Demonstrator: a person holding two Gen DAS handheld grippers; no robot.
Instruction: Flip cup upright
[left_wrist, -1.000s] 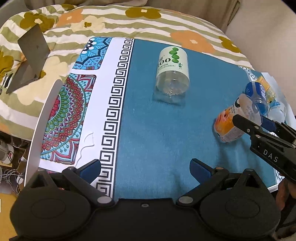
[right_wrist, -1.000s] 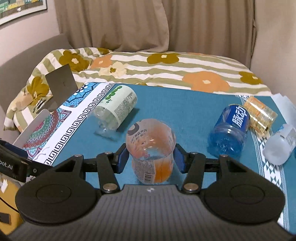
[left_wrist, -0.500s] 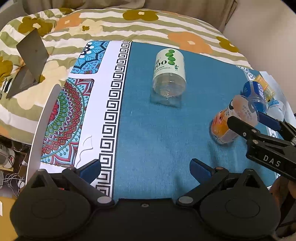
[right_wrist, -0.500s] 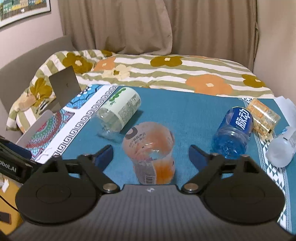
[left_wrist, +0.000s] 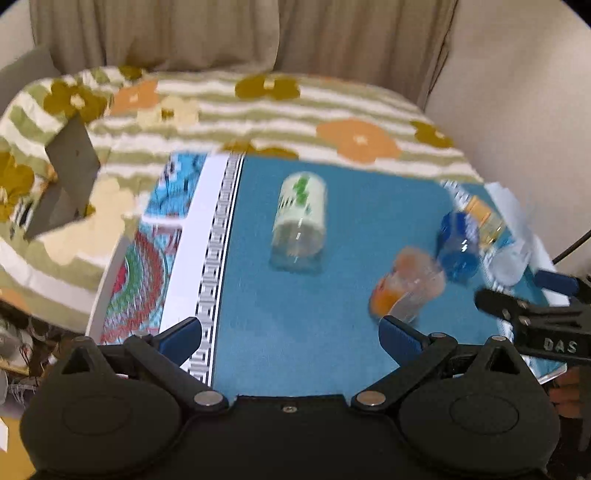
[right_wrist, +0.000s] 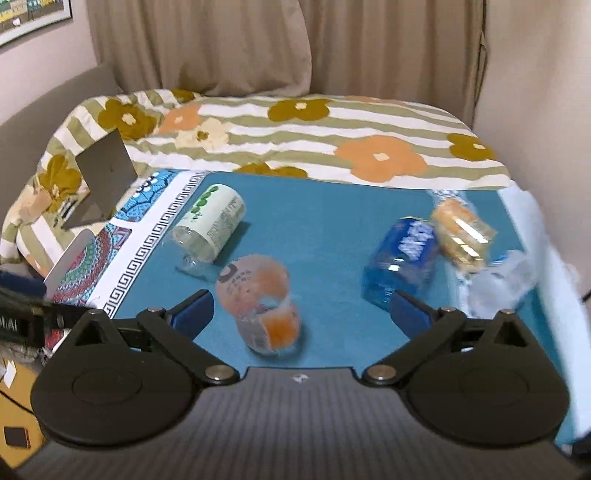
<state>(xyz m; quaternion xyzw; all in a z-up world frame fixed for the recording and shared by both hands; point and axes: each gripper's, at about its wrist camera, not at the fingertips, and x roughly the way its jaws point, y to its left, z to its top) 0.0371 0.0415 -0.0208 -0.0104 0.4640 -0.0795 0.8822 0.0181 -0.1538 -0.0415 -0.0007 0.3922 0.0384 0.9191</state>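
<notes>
A clear cup with an orange label (right_wrist: 260, 306) stands open end up on the blue cloth (right_wrist: 325, 229), leaning a little; it also shows in the left wrist view (left_wrist: 408, 286). My right gripper (right_wrist: 301, 308) is open and empty, its fingers wide on either side of the cup and pulled back from it. My left gripper (left_wrist: 291, 334) is open and empty over the cloth's near edge, left of the cup. A cup with a green-and-white label (right_wrist: 212, 221) lies on its side further back; the left wrist view shows it too (left_wrist: 301, 218).
A blue bottle (right_wrist: 402, 254), an amber container (right_wrist: 461, 232) and a clear bottle (right_wrist: 502, 277) lie at the right. A patterned mat (right_wrist: 110, 254) covers the table's left side. A grey stand (right_wrist: 99, 177) sits on the floral blanket (right_wrist: 332, 136) behind.
My right gripper opened, let go of the orange-label cup and drew back from it. My left gripper tilted up, so its view now reaches the curtain.
</notes>
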